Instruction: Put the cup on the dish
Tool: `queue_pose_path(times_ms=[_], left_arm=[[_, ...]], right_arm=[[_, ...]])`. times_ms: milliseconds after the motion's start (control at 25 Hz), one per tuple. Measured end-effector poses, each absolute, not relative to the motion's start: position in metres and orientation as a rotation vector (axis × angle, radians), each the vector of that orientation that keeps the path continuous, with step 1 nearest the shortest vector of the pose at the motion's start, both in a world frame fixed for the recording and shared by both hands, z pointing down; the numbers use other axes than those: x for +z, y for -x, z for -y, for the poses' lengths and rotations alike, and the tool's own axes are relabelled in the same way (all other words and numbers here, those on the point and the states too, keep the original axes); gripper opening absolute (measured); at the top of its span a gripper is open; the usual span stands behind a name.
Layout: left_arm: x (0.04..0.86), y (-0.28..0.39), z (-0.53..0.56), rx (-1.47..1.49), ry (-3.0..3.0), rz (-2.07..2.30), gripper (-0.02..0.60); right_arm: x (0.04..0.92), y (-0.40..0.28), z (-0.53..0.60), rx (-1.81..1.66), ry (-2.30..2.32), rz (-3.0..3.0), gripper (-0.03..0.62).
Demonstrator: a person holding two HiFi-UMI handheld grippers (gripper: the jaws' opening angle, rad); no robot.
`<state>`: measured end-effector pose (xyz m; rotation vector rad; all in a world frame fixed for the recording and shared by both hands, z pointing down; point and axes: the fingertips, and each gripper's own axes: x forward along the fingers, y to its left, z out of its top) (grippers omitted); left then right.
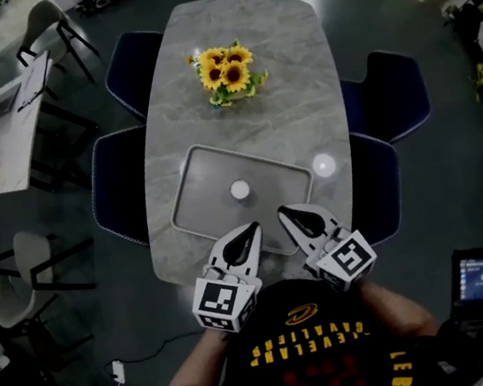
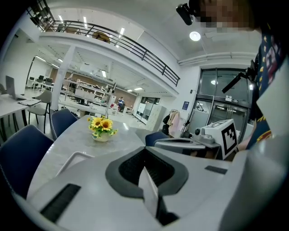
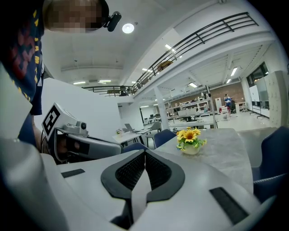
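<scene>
The left gripper [image 1: 249, 232] and right gripper [image 1: 289, 215] hang side by side over the near edge of the grey table [image 1: 292, 107], each with its jaws pressed together on nothing. A small white cup [image 1: 239, 190] stands near the middle of the shallow rectangular dish [image 1: 186, 174]; only the dish's near rim lies between it and the tips. A bright white round spot [image 1: 323, 164] sits just off the dish's right edge, too washed out to identify. Sunflowers [image 1: 227, 70] stand farther back, and dark blue chairs [image 1: 119, 193] flank the table.
</scene>
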<state>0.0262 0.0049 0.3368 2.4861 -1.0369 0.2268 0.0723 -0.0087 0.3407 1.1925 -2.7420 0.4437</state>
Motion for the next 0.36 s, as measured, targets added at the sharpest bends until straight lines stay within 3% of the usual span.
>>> queue_pose_path(times_ms=[360], left_arm=[[0.3402, -0.0325, -0.0092, 0.239, -2.496, 1.035, 0.002]], right_arm=[[0.3423, -0.075, 0.007, 0.446, -1.197, 2.76, 0.008]])
